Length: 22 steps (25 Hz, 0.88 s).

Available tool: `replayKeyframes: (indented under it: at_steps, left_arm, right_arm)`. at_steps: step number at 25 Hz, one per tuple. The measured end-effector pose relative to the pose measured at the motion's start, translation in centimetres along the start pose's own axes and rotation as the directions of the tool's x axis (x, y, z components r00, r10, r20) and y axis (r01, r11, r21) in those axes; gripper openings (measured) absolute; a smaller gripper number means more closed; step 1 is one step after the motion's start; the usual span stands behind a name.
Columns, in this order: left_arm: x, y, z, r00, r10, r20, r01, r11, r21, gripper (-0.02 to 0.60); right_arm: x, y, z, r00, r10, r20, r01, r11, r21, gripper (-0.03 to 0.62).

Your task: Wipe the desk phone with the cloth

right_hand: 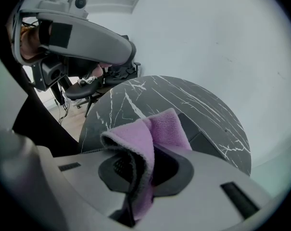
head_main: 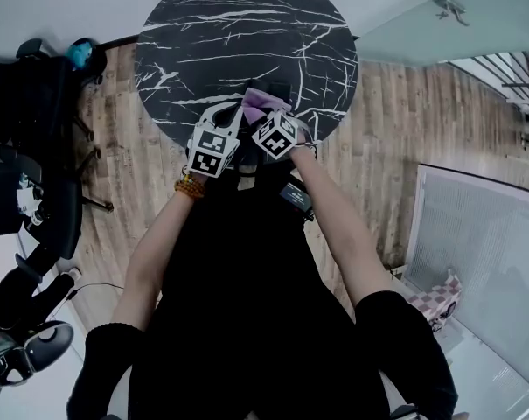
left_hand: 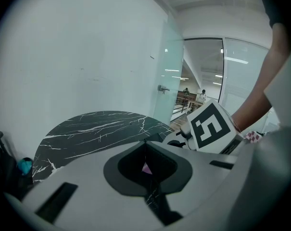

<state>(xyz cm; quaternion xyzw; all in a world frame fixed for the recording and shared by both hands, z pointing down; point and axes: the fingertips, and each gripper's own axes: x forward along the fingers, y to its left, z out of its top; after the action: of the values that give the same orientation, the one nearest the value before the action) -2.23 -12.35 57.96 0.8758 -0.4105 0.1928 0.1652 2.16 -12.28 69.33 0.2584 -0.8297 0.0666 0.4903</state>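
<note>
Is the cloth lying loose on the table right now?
No, the right gripper view shows the purple cloth clamped between the jaws of the right gripper, folded over them above the table.

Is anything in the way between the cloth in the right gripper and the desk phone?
Nothing visible. The right gripper is clamped on the cloth, and what looks like the dark desk phone lies just beyond it on the table, with nothing showing between them.

No legible text, brand or number, only patterned square markers (head_main: 209,152)
</note>
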Motion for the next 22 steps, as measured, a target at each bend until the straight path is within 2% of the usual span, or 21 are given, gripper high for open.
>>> replayKeyframes:
  at_steps: [22]
  left_arm:
    - [0.0,0.0,-0.8,1.0,-0.008,-0.016,0.008,1.0,-0.021,0.014]
  right_arm:
    - [0.4,3.7,-1.6,0.998,0.065,-0.016,-0.065,0.997,0.037,0.058]
